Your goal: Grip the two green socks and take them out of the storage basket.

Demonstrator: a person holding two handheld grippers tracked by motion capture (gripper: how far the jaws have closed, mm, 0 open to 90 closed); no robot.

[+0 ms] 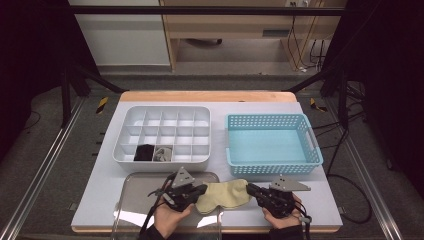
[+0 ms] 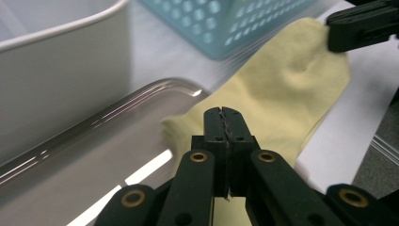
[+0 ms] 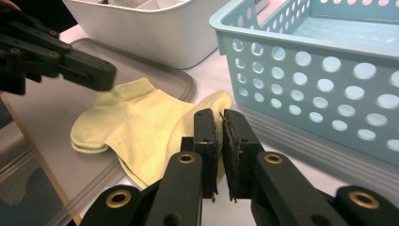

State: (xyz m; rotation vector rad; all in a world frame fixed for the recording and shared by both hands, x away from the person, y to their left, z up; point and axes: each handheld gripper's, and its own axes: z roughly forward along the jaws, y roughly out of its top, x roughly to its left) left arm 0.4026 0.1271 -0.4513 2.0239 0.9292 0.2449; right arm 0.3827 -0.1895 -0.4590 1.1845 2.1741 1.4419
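High view: the yellow sock lies at lower centre, half on the clear tray, between left gripper and right gripper. Left gripper view: fingers together, empty, above the sock. Right gripper view: fingers nearly together, empty; it reveals a doubled sock layer. Grip both layers at opposite ends.

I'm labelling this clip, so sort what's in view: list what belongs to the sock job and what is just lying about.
In the job:
- yellow sock
- left hand-held gripper, shut
- right hand-held gripper, shut
- clear tray partly under the sock

Lying about, as far as I can judge:
- white divided organizer
- blue basket
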